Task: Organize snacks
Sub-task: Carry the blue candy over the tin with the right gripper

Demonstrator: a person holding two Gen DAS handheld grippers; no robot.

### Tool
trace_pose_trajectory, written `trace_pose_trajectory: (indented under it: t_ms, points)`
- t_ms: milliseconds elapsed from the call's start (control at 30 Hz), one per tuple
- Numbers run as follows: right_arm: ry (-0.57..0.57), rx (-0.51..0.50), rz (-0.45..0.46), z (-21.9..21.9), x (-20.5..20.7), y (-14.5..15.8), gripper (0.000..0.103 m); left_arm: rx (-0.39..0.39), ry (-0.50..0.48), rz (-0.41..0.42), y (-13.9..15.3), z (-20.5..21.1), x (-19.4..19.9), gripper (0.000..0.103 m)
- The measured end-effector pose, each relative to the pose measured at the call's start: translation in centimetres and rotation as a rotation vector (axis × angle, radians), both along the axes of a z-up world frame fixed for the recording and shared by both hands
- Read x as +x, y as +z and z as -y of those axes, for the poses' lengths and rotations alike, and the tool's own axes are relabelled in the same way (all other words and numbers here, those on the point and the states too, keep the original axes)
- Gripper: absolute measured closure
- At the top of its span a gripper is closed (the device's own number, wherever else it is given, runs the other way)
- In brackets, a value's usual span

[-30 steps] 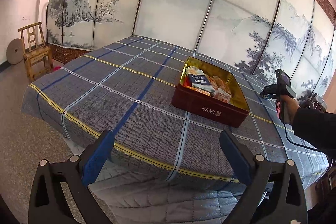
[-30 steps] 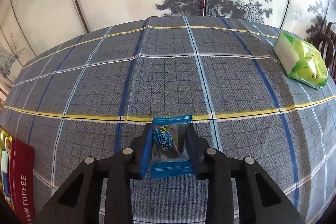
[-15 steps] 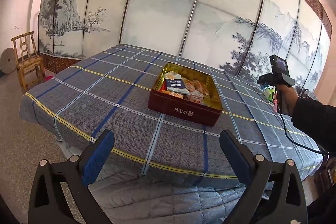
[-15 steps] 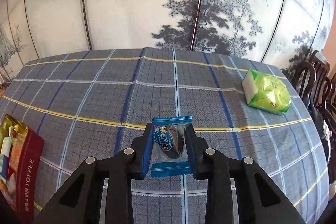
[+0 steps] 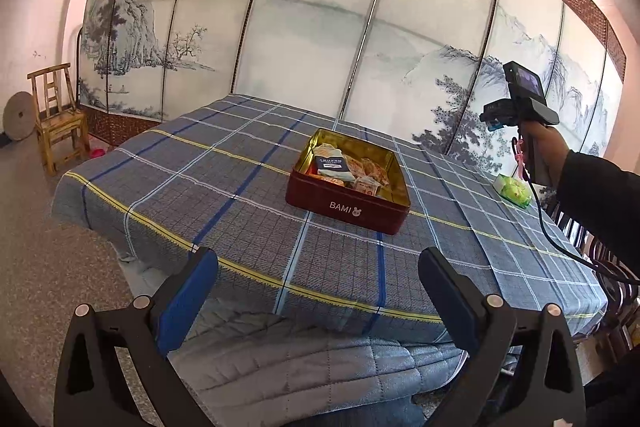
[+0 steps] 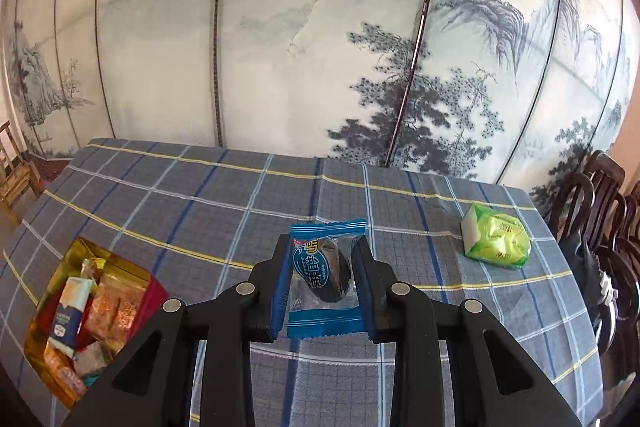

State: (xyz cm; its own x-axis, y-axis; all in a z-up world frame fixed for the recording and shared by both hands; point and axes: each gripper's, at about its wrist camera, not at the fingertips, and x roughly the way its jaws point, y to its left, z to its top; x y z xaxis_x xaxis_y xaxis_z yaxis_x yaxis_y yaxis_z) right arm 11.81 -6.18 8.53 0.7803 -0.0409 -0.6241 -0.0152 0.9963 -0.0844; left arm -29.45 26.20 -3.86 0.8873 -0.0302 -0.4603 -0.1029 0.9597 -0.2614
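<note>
Plaid blue-grey tablecloth (image 6: 360,195): covers the whole table; every place below is told from the red tin.
Red tin (image 5: 347,203): marked BAMI, gold inside, open, near the table's middle; already holds several wrapped snacks (image 5: 352,169).
Green packet (image 6: 496,241): flat on the cloth, well apart from the tin, toward the dark chairs; it looks like the only snack left outside.
Right gripper (image 6: 322,283): pinching the blue-wrapped dark snack (image 6: 322,277) across its middle, the pads pressed on both sides of the wrapper; it hangs clear of the cloth, between the tin and the green packet.
Left gripper (image 5: 316,301): spread wide, nothing between its fingers, off the table edge on the tin's near side.
Step in hand: likely carrying the blue snack to the tin.
Doing it well: bring the snack over a free gap in the tin, lower it below the rim, then release; the wrapper is slick, so keep the squeeze steady on the way.
</note>
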Motion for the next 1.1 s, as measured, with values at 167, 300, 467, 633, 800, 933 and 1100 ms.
trace_pose_trajectory:
  t_ms: [167,300,467,633,800,933,1100]
  points:
    - [0.039,-0.020,0.032,-3.0,-1.3,2.4,0.072,-0.024,0.024,0.017,-0.3,-0.8,-1.3,0.004]
    - [0.068,-0.034,0.049,-5.4,-2.1,3.7,0.072,-0.041,0.040,0.026,-0.5,-1.5,-2.0,0.004]
    - [0.103,-0.044,0.062,-8.2,-3.0,4.7,0.072,-0.057,0.054,0.025,-1.0,-2.2,-2.5,0.004]
    - [0.136,-0.047,0.061,-10.8,-3.7,4.7,0.072,-0.070,0.071,0.010,-1.7,-2.8,-2.7,0.004]
    - [0.177,-0.040,0.041,-13.5,-4.2,3.5,0.072,-0.088,0.089,-0.018,-2.6,-3.5,-2.6,0.004]
    - [0.218,-0.032,0.013,-15.6,-4.8,1.8,0.072,-0.093,0.096,-0.035,-3.1,-3.7,-2.5,0.004]
    - [0.257,-0.036,-0.027,-17.9,-5.3,-0.7,0.072,-0.099,0.104,-0.047,-3.7,-4.0,-2.5,0.004]
